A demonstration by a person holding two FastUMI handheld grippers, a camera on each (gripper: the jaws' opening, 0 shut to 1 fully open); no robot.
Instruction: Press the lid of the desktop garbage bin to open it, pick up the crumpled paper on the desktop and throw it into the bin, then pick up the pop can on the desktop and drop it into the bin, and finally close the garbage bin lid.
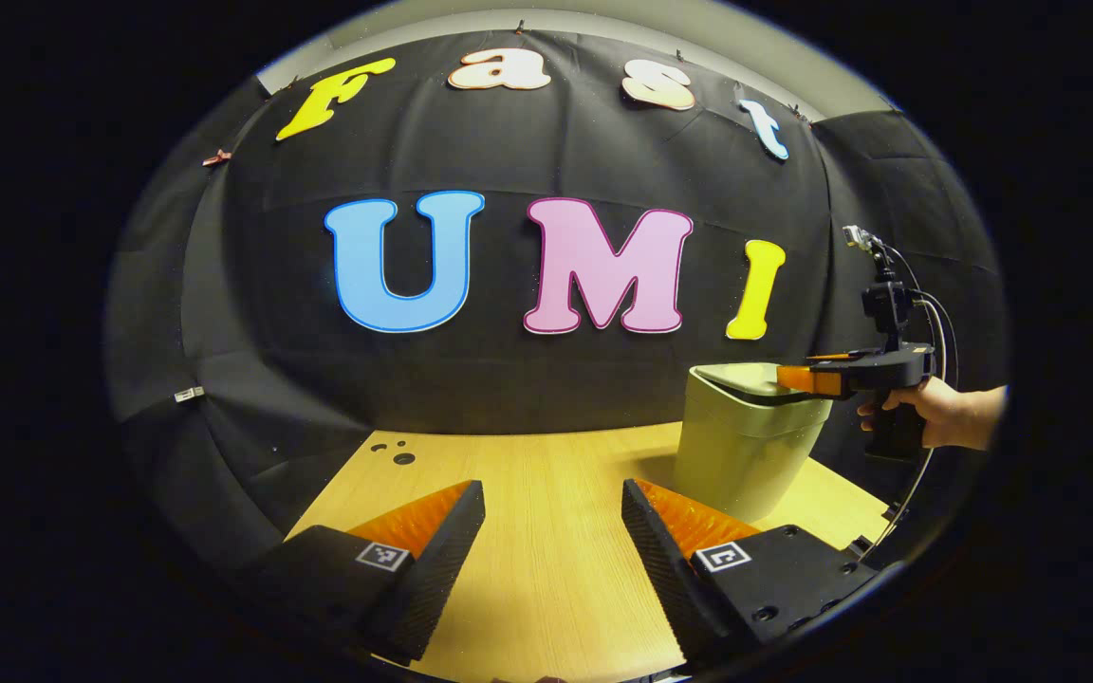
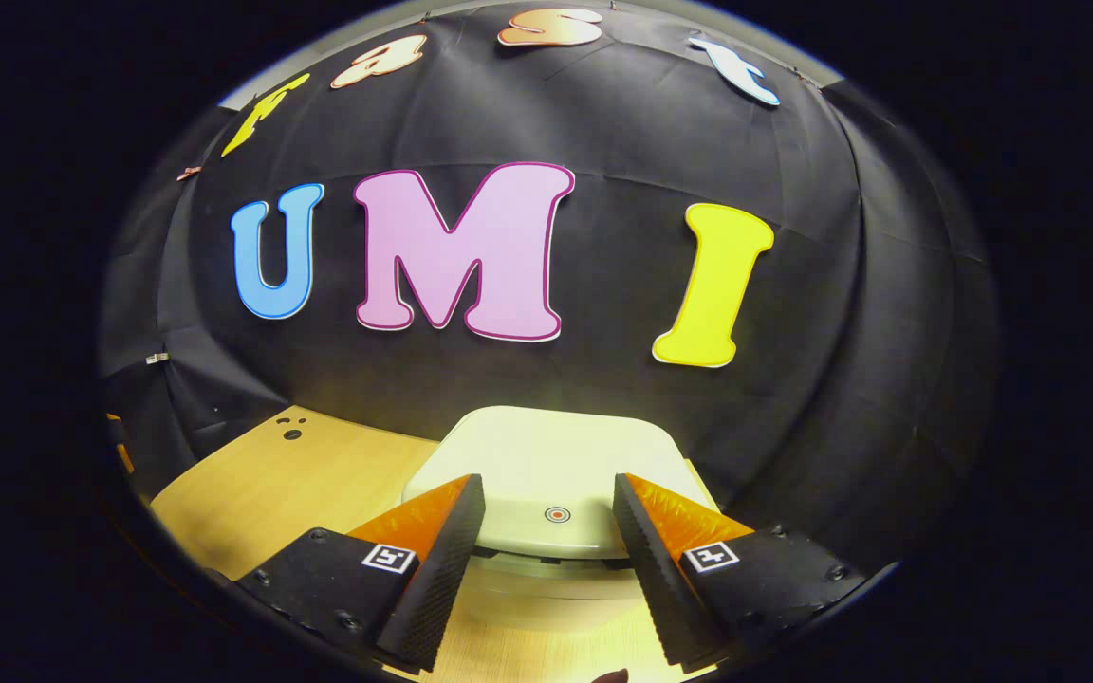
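Two grippers are up: your left gripper (image 1: 553, 531) hovers spread and empty over the wooden surface (image 1: 546, 579). Your right gripper (image 2: 548, 531), fingers apart and holding nothing, sits just above the closed lid (image 2: 546, 455) of the pale green bin (image 1: 741, 446), straddling a small red ring mark (image 2: 557, 514). No readable brand shows on the bin.

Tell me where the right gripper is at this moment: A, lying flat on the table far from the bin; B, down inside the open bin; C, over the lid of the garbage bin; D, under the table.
C: in the right gripper view the right gripper sits open just above the bin's closed lid, and the left gripper view shows it over the garbage bin.
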